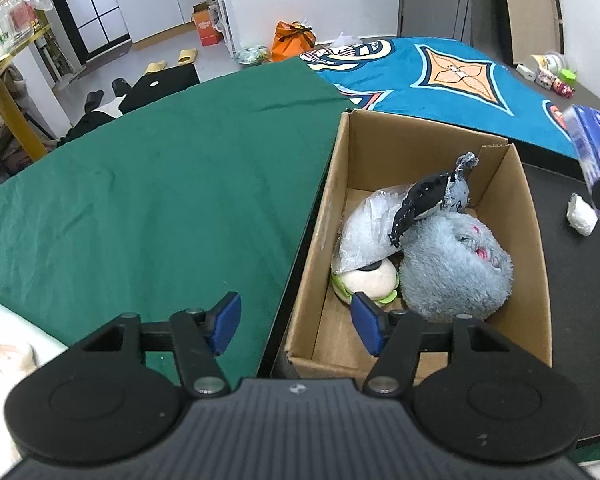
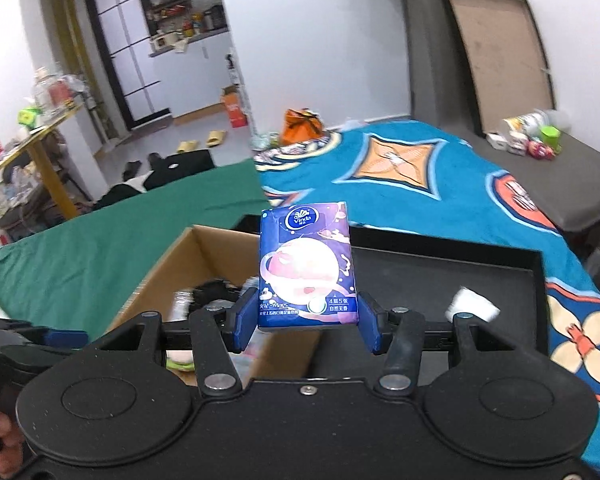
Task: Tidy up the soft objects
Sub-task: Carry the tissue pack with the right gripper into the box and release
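Right tongs point(image 2: 307, 320) grasping tissue pack point(image 2: 307, 266), left tongs point(image 1: 296, 322) released, box point(image 2: 168, 264) contents half hidden

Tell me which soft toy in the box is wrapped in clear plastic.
The pale grey plush at the cardboard box's left side; the fluffy grey toy and cream one are bare.

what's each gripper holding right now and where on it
The right gripper holds a tissue pack upright, its jaws clamped on the two sides of its lower end. The left gripper is open and holds nothing.
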### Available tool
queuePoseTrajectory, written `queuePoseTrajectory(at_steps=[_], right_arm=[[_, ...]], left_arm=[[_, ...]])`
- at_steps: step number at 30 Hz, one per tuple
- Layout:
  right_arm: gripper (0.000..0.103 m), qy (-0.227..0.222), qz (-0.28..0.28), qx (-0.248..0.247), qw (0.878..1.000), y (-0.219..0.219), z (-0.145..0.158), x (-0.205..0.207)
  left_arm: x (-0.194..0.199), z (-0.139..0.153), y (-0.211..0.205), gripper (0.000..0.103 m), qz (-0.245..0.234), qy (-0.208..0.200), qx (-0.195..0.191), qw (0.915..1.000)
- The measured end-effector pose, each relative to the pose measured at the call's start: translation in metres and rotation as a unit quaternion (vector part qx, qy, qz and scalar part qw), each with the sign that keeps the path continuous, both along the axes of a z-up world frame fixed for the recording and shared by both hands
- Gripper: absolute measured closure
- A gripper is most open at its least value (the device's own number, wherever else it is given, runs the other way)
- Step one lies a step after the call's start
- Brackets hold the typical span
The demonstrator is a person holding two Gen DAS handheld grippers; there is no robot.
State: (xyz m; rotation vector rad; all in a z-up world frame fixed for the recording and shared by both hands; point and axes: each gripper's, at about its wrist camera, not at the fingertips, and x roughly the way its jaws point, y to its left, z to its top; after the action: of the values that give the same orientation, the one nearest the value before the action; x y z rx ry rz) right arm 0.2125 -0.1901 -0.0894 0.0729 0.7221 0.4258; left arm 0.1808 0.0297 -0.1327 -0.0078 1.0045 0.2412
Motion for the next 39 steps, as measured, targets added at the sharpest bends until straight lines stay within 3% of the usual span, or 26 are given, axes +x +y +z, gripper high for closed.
queuePoseTrajectory(at_steps=[15,21,23,24,31,39], right_arm=[[0.052,-0.008,0.060,-0.015,0.998,0.062,0.016,-0.005],[0.047,0.032,0.090,-0.025,0.995,0.090,0.019,-0.006],[0.030,0.040,0.091,-0.026,0.995,0.097,0.023,-0.006],[0.027,0.036,0.090,-0.030,0.995,0.100,0.027,-0.006],[0.026,0.027,0.053,-0.011,0.998,0.090,0.038,0.008],[0.026,0.038,0.020,-0.023,0.999,0.067,0.026,0.008]], left_arm=[[-0.005,-0.008,0.023,0.091,-0.002,-0.011,-0.080,0.9968],[-0.006,-0.011,0.030,0.092,0.003,-0.016,-0.103,0.9945],[-0.006,-0.012,0.033,0.092,0.005,-0.018,-0.111,0.9936],[-0.006,-0.012,0.035,0.092,0.008,-0.018,-0.115,0.9931],[-0.005,-0.011,0.039,0.092,0.014,-0.016,-0.128,0.9916],[-0.004,-0.007,0.034,0.091,0.014,-0.014,-0.114,0.9933]])
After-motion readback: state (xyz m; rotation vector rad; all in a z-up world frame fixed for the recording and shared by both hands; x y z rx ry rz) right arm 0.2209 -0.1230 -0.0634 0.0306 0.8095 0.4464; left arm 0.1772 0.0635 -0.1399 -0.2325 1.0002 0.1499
